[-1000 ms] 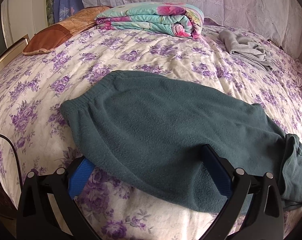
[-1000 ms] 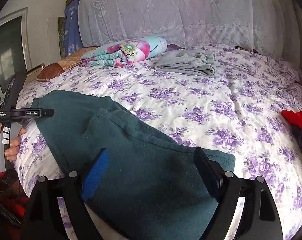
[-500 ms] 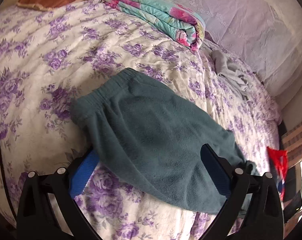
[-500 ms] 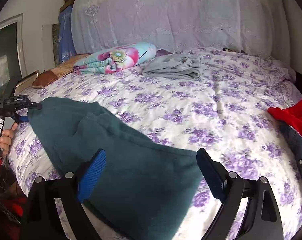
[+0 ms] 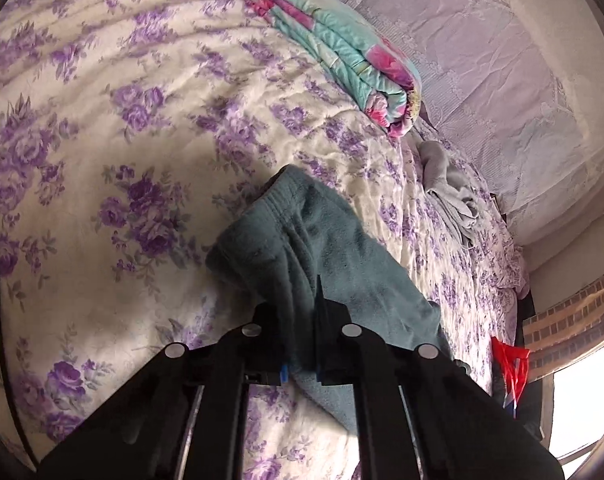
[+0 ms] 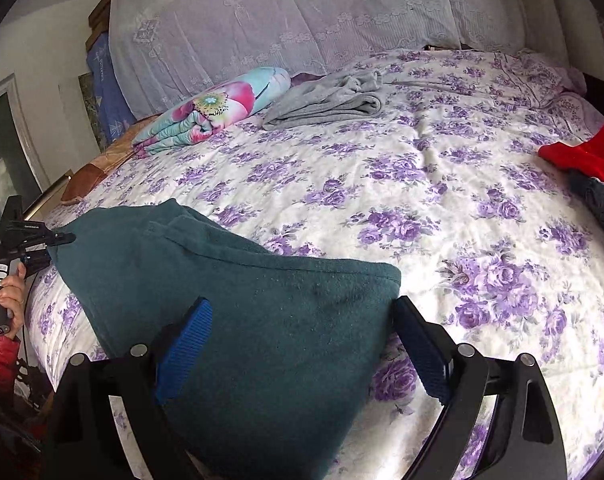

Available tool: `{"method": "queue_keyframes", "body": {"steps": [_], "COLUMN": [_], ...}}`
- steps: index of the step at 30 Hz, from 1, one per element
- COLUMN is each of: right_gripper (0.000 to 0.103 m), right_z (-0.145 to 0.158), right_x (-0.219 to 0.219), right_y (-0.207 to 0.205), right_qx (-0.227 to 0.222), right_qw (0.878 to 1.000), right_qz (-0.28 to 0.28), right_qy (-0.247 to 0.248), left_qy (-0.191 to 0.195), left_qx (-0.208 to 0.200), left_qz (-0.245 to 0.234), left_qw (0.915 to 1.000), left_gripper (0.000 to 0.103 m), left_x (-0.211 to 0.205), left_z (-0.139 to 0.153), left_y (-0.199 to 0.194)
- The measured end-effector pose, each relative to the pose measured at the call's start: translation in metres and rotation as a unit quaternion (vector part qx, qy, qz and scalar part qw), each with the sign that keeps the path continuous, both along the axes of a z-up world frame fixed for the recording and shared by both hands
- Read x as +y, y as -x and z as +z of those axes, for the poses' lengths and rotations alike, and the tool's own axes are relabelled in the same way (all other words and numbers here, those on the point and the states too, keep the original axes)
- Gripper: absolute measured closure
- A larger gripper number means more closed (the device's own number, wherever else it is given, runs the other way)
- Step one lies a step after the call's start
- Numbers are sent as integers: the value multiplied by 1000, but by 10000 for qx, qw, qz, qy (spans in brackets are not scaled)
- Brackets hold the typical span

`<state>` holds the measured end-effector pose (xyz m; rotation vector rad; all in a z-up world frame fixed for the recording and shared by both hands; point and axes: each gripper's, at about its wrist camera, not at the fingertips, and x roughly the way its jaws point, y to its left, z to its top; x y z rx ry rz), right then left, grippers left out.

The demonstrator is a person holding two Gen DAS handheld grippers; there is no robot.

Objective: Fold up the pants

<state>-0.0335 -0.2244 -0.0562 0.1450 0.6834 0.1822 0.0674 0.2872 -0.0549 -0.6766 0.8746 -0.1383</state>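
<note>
The dark teal fleece pants [image 6: 238,280] lie on the flowered bed near its front left edge, folded lengthwise. In the left wrist view the pants [image 5: 342,256] are bunched at the waistband end. My left gripper [image 5: 300,300] is shut on the pants near the waistband; it also shows at the left edge of the right wrist view [image 6: 58,238], pinching the fabric. My right gripper [image 6: 302,332] is open, its blue pads astride the leg end of the pants.
A rolled turquoise and pink quilt [image 6: 210,108] and a grey garment [image 6: 334,98] lie at the far side of the bed. Red clothing [image 6: 582,152] and denim lie at the right edge. A brown pillow [image 6: 90,176] sits at the far left.
My left gripper has closed on the pants' waistband end and tilted, bunching the fabric. My right gripper stays open over the leg end, a little lower.
</note>
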Motion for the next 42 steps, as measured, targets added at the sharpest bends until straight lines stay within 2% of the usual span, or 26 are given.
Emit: {"method": "queue_keyframes", "body": {"steps": [2, 5, 6, 8, 9, 12, 14, 18, 21, 23, 27, 29, 30, 32, 34, 35, 36, 38, 40, 42], "right_gripper": [11, 11, 11, 11, 11, 11, 11, 11, 11, 11, 11, 11, 11, 11, 11, 11, 11, 11, 11, 11], "right_z": [1, 9, 11, 3, -2, 3, 11, 19, 25, 25, 17, 9, 5, -3, -4, -4, -5, -6, -6, -6], "right_x": [-1, 0, 3, 9, 10, -3, -17, -45, -70, -85, -109, -117, -120, -126, -130, -130, -130, -130, -131, -133], "right_y": [2, 4, 3, -5, -7, 4, 16, 29, 39, 45, 52, 53, 52, 51, 52, 52, 52, 52, 52, 52], "right_qx": [-27, -119, -68, 311, 435, 224, 14, -206, -376, -413, -368, -274, -223, -166, -211, -228, -232, -250, -270, -276], "right_qw": [10000, 9999, 9996, 9978, 9972, 9995, 10000, 9982, 9952, 9928, 9895, 9886, 9880, 9870, 9861, 9862, 9863, 9863, 9864, 9860], "right_qz": [-34, -57, -79, 37, 119, 50, -48, -560, -898, -1125, -1364, -1416, -1442, -1425, -1390, -1360, -1336, -1308, -1267, -1261], "right_qy": [-28, 96, 265, 586, 604, 218, -48, 100, -18, -48, -289, -435, -502, -729, -885, -917, -937, -970, -1012, -1053], "left_qy": [-509, -1131, -1302, -1627, -1783, -2207, -2444, -2831, -2909, -2967, -3349, -3471, -3518, -3591, -3538, -3509, -3489, -3451, -3343, -3245], "left_qx": [-267, -690, -806, -1008, -1095, -1368, -1581, -1828, -1929, -2065, -2325, -2217, -2128, -1925, -1751, -1734, -1747, -1752, -1722, -1682], "left_qz": [-130, -396, -486, -656, -768, -1117, -1446, -1993, -2488, -2878, -3696, -4055, -4166, -4239, -4271, -4271, -4268, -4297, -4316, -4301], "left_qw": [9983, 9904, 9870, 9793, 9748, 9592, 9457, 9202, 9035, 8869, 8350, 8161, 8108, 8089, 8135, 8151, 8158, 8158, 8200, 8255], "left_gripper": [97, 97, 97, 97, 97, 97, 97, 97, 97, 97, 97, 97, 97, 97, 96, 91, 86, 56, 34, 32], "left_x": [-16, -48, -58, -81, -94, -138, -173, -242, -293, -330, -403, -430, -438, -444, -442, -439, -436, -429, -420, -410], "left_z": [24, 62, 72, 91, 99, 119, 127, 127, 119, 112, 80, 57, 44, 22, 10, 8, 7, 7, 8, 11], "left_y": [6, 17, 20, 23, 24, 26, 29, 39, 52, 67, 107, 120, 124, 127, 128, 130, 133, 139, 143, 144]}}
